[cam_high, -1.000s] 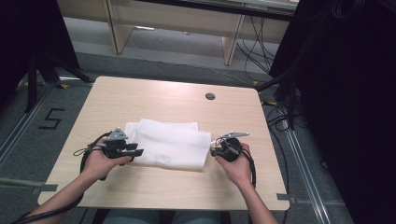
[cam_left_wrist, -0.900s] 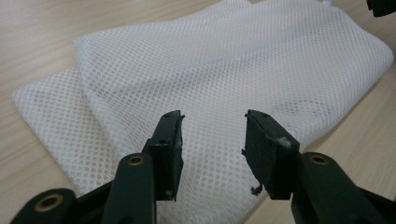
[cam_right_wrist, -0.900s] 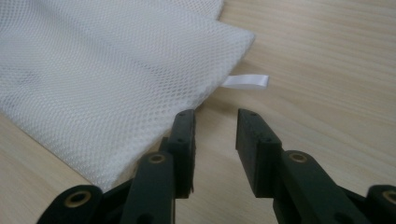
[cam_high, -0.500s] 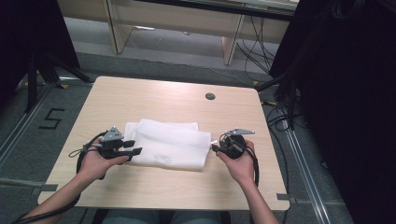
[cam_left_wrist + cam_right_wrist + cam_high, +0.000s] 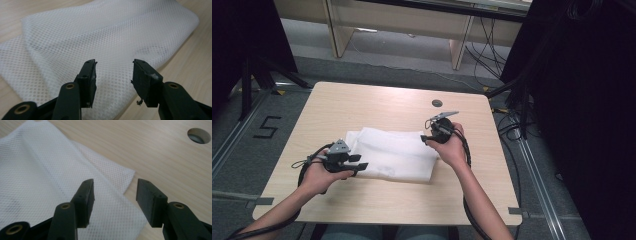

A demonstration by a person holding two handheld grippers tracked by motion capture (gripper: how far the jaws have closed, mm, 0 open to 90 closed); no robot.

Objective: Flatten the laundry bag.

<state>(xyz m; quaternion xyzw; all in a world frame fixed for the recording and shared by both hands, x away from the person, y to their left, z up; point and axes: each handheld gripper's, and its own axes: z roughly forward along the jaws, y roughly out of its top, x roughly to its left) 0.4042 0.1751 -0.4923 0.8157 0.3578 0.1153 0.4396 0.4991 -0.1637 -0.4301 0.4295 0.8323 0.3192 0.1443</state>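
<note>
A folded white mesh cloth (image 5: 392,152) lies flat in the middle of the wooden table (image 5: 362,105). My left gripper (image 5: 360,162) sits at the cloth's near left edge, open. In the left gripper view the left gripper (image 5: 114,63) hovers over the cloth (image 5: 107,32) with nothing pinched; its jaws have just eased in slightly. My right gripper (image 5: 425,139) is at the cloth's far right corner, open. Its jaws have just been opening, and in the right gripper view the right gripper (image 5: 115,182) stands over the cloth's corner (image 5: 120,176) without touching it.
A round cable hole (image 5: 437,103) is in the table behind the right gripper, also seen as the hole (image 5: 198,135) in the right gripper view. Bare wood surrounds the cloth. A desk frame and cables stand on the floor beyond the table.
The right hand has moved from the cloth's near right edge up and away to its far right corner. The left hand has stayed at the near left edge.
</note>
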